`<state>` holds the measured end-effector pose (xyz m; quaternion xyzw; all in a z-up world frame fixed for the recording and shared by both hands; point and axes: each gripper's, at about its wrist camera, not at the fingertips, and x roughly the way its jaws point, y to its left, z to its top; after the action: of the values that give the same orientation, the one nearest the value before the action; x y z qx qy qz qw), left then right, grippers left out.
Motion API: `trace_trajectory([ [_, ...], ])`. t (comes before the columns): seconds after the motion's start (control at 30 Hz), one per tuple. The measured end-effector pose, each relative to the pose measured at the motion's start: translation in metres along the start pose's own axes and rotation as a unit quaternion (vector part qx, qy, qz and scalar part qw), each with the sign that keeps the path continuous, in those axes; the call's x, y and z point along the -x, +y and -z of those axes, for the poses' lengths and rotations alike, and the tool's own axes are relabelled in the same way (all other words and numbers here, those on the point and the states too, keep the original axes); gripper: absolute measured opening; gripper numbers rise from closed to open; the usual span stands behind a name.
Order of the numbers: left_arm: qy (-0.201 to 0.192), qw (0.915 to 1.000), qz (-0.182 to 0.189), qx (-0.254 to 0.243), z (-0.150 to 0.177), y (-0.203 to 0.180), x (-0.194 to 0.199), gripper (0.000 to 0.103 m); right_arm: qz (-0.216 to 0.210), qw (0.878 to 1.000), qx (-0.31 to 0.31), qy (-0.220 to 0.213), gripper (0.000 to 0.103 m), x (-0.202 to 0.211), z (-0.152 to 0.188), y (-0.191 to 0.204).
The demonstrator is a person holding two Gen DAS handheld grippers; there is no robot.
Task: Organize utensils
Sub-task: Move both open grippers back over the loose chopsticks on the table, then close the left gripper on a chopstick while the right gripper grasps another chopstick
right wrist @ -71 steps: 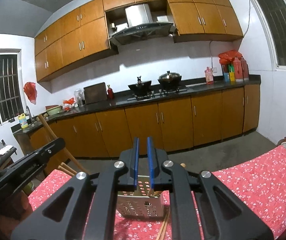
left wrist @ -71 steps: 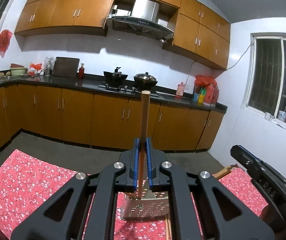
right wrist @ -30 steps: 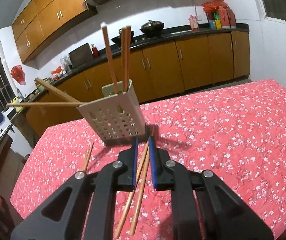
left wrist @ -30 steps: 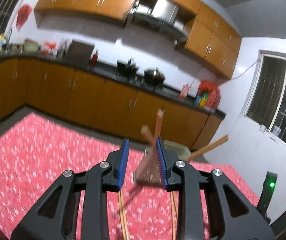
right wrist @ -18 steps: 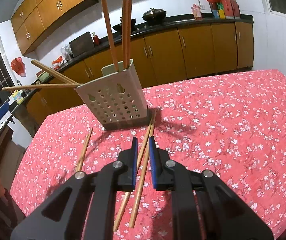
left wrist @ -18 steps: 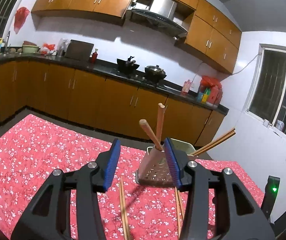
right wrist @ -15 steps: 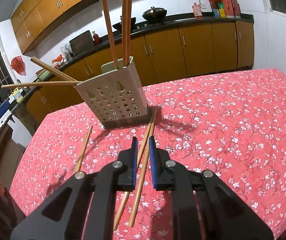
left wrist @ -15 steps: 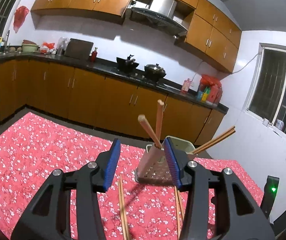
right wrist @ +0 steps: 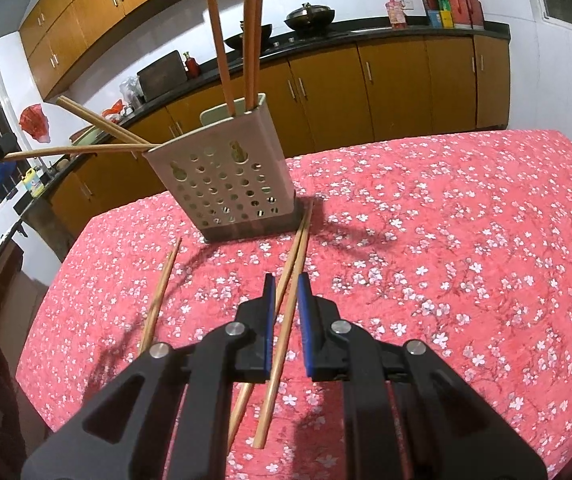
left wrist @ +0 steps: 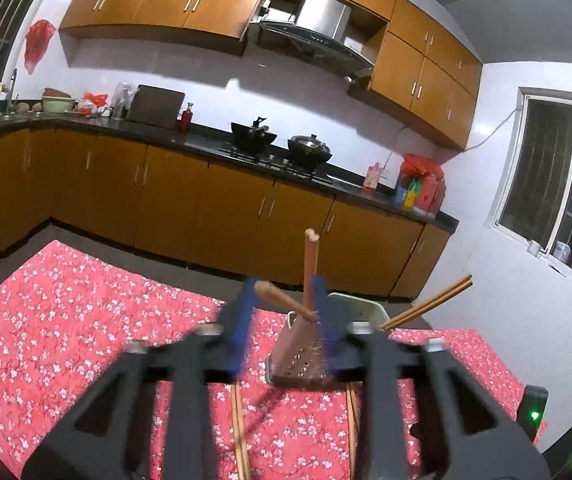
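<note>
Left gripper (left wrist: 284, 322) now spread, empty; wooden-handled utensil released into perforated holder (right wrist: 226, 188) at table's 12 o'clock. Right gripper (right wrist: 286, 308) slightly parted, straddling chopstick pair (right wrist: 286, 300) on floral tablecloth (right wrist: 465, 280), not pinching. Those likely next.

Cloth (right wrist: 445, 240) was red w/ small white-pink blossom print. Holder (right wrist: 222, 184) was pale grey-white, dotted w/ round holes, darker grey at base; in left view (left wrist: 301, 356) it looked brownish in shadow. Chopsticks (right wrist: 286, 300) were light tan wood; those in holder (right wrist: 252, 32) more orange-brown. Gripper pads (right wrist: 268, 320) were blue on black bodies. Cabinets (left wrist: 166, 204) were orange-brown wood, countertop (left wrist: 206, 148) black, walls (left wrist: 214, 96) white. Hood (left wrist: 317, 16) was silver.
</note>
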<state>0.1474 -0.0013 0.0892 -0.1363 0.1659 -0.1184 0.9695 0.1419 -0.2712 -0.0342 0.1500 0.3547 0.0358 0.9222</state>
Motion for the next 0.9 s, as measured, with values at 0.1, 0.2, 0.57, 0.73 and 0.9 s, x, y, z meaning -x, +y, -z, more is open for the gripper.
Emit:
trace_trajectory([
  [0.1,-0.002,1.0000,0.003,-0.001,-0.009,-0.005,-0.005,0.010,0.002,1.000,0.000,0.002,0.014,-0.001,0.001,-0.001],
  [0.2,-0.010,0.9999,0.006,-0.006,-0.016,-0.012,-0.007,0.009,0.002,1.000,0.001,0.002,0.014,-0.002,0.002,-0.001],
  [0.57,-0.024,0.9987,0.028,-0.035,-0.043,-0.054,-0.024,0.007,0.003,1.000,0.005,-0.001,0.014,-0.002,0.000,0.001],
  [0.73,0.009,0.9983,0.017,-0.054,-0.039,-0.067,-0.042,0.008,0.003,1.000,0.008,-0.003,0.014,0.000,-0.001,0.001],
  [0.9,0.000,0.9988,0.017,-0.046,-0.034,-0.060,-0.031,0.041,0.004,1.000,0.006,-0.003,0.014,0.000,-0.001,-0.001],
])
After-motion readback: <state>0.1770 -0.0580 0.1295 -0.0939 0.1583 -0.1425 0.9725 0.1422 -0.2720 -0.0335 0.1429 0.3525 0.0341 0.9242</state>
